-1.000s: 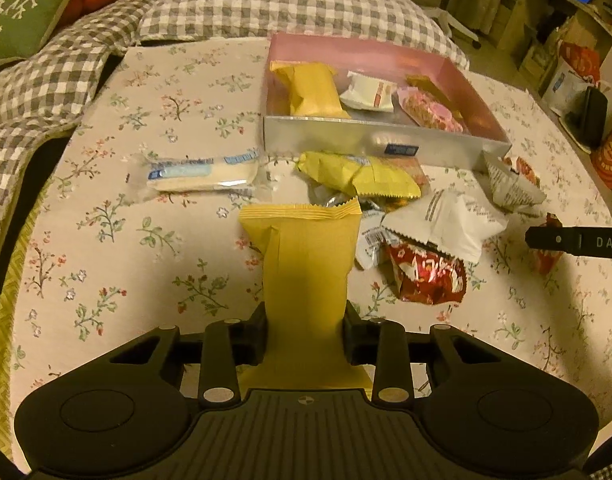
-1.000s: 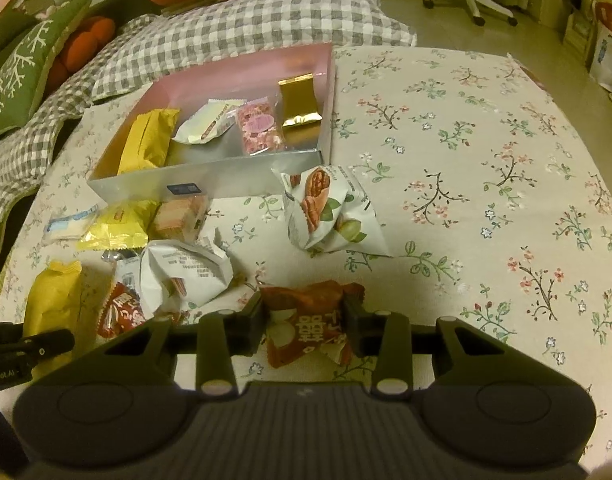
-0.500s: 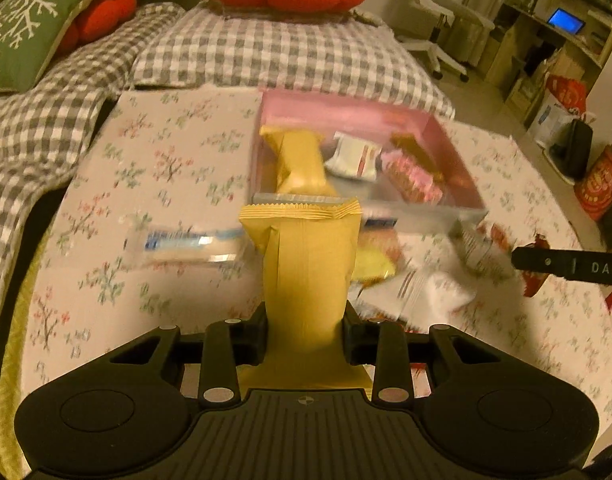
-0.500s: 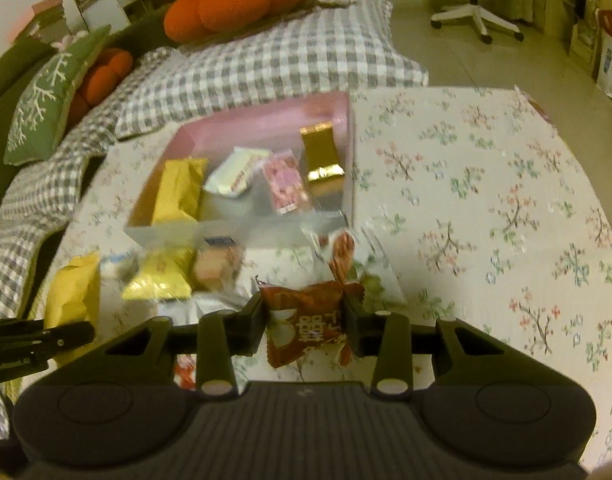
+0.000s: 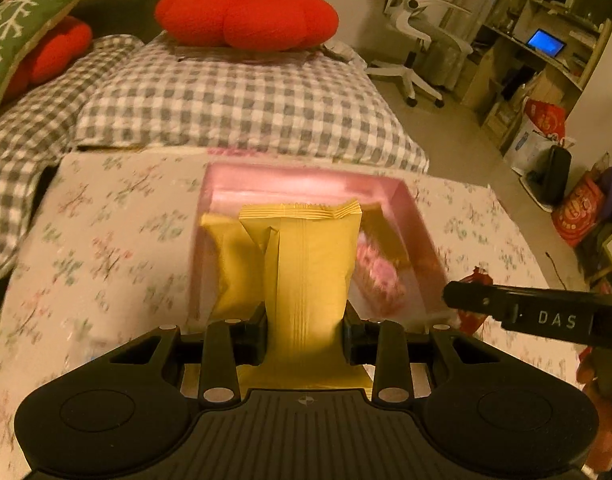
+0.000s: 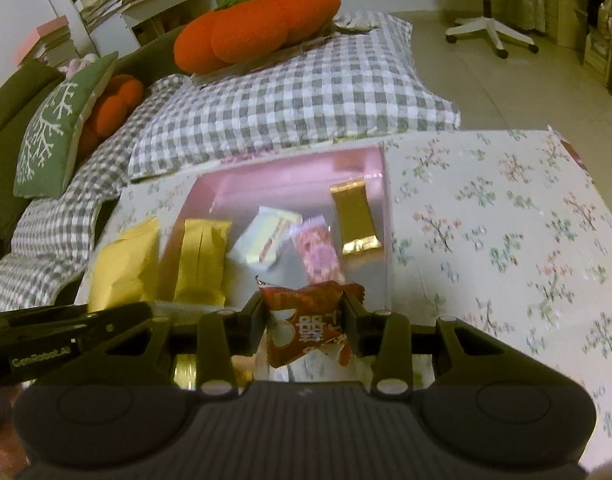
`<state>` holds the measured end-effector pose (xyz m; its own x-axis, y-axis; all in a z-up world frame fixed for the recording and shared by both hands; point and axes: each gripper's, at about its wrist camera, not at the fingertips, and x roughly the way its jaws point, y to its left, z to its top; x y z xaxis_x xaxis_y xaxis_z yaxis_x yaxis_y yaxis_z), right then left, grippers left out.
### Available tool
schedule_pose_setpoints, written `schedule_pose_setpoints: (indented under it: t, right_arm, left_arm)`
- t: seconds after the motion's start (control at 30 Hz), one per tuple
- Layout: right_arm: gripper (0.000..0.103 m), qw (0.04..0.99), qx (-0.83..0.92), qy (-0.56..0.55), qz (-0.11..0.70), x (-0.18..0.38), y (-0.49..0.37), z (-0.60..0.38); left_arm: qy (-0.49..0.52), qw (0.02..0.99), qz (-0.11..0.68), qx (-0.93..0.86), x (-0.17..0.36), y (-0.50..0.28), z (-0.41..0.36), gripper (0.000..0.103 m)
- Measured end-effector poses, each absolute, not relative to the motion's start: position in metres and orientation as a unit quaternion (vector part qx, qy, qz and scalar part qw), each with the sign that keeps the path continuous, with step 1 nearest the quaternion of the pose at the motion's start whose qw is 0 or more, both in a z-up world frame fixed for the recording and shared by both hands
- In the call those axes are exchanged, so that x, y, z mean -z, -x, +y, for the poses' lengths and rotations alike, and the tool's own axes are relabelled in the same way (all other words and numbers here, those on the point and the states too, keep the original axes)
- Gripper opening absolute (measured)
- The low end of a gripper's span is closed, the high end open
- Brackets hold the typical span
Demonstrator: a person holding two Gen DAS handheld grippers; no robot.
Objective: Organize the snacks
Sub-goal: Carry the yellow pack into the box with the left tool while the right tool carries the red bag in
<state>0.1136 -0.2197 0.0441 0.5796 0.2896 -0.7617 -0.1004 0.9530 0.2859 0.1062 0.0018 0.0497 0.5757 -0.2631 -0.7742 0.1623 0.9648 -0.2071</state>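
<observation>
My left gripper (image 5: 305,320) is shut on a tall yellow snack packet (image 5: 310,264) and holds it above the near wall of the pink box (image 5: 306,184). My right gripper (image 6: 305,318) is shut on a red snack packet (image 6: 306,324) and holds it over the near edge of the same box (image 6: 290,176). Inside the box lie a yellow packet (image 6: 202,260), a white packet (image 6: 264,242), a pink packet (image 6: 318,256) and a gold packet (image 6: 354,216). The left gripper's yellow packet also shows at the left of the right wrist view (image 6: 124,266).
The box stands on a floral tablecloth (image 6: 506,216). Behind it are grey checked cushions (image 5: 234,104), an orange pumpkin cushion (image 5: 246,16) and a green cushion (image 6: 58,128). An office chair (image 5: 422,24) and shelves stand at the far right. Loose snacks below both grippers are mostly hidden.
Both grippers have lifted their packets and moved forward from the loose pile to the pink box. The box now fills the middle of both views.
</observation>
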Motion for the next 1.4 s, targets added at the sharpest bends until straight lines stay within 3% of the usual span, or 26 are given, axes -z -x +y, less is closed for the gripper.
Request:
schedule_pose_setpoints:
  t: [0.67,1.27,1.4]
  right_arm:
    - [0.037,0.872,-0.102,-0.143,0.458,-0.013,-0.214,-0.215]
    - [0.038,0.871,-0.087,-0.134,0.465,0.001,-0.245,-0.203]
    - [0.039,0.871,-0.085,-0.133,0.465,0.001,-0.245,-0.201]
  left_arm:
    - [0.067,0.854,0.504,0.11,0.008,-0.229,-0.01,0.032]
    - [0.038,0.845,0.517,0.131,0.017,-0.26,-0.023,0.033]
    - [0.022,0.85,0.507,0.14,0.015,-0.259,-0.025,0.039]
